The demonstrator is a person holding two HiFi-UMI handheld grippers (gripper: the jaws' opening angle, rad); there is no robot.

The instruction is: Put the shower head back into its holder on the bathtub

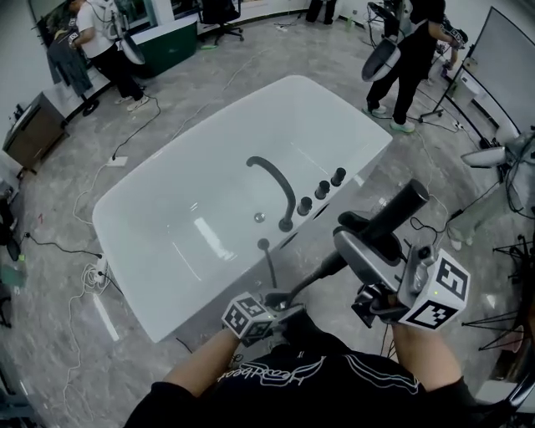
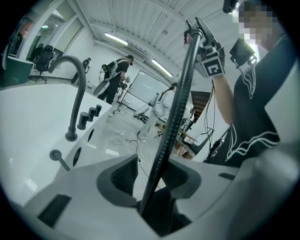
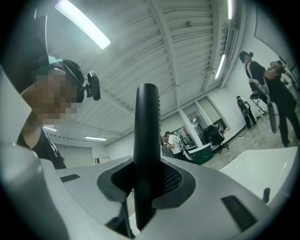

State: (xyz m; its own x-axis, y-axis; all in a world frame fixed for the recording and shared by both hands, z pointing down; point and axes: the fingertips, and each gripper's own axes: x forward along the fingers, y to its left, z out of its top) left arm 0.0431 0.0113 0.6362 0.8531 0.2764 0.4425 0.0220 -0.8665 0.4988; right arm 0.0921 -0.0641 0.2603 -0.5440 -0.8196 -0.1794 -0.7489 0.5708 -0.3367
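The matt black cylindrical shower head [image 3: 146, 136] stood clamped between the jaws of the right gripper [image 3: 146, 182], its dark ribbed hose [image 2: 172, 122] ran loose between the wide-parted jaws of the left gripper [image 2: 151, 180], and seating it in the holder on the white bathtub [image 1: 125, 276] was, by my judgement, not yet done.

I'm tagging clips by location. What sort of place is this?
Probably an open workshop or lab, not a bathroom: the bathtub stands alone on a wide floor with loose cables, an office chair and other people nearby.
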